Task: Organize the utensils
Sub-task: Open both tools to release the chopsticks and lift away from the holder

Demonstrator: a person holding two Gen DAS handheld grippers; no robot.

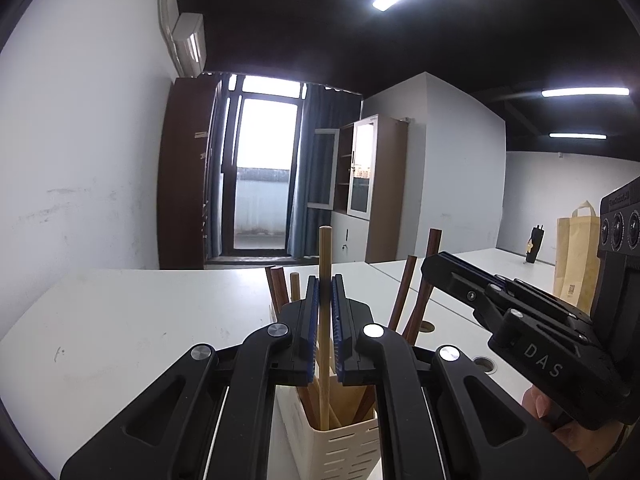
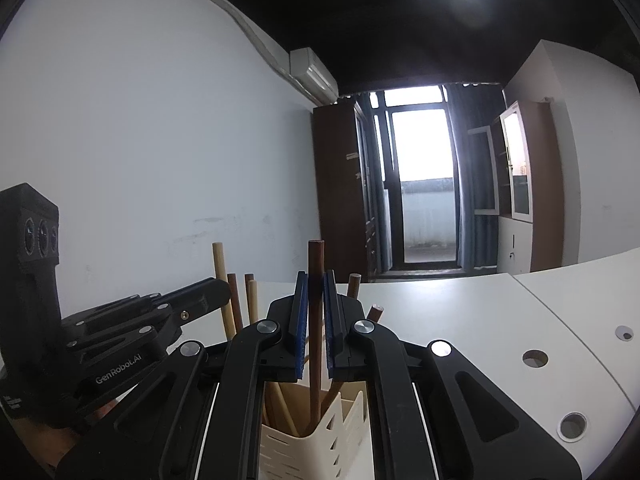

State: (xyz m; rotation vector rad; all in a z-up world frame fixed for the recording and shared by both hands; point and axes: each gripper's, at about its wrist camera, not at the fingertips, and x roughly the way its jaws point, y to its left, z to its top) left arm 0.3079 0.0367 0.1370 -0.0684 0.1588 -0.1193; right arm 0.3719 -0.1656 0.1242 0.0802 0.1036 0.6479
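A cream slotted utensil holder (image 1: 340,444) stands on the white table right under both grippers; it also shows in the right wrist view (image 2: 304,452). Several light and dark wooden sticks stand in it. My left gripper (image 1: 325,280) is shut on a light wooden stick (image 1: 325,256) that stands upright with its lower end in the holder. My right gripper (image 2: 315,276) is shut on a dark brown stick (image 2: 315,260), also upright with its lower end in the holder. The right gripper (image 1: 520,312) reaches in from the right in the left wrist view.
The white table (image 1: 140,320) has round cable holes (image 2: 535,358) on its right side. A paper bag (image 1: 576,256) and a small dark object (image 1: 535,246) stand at the far right. Cabinets and a glass door are at the back wall.
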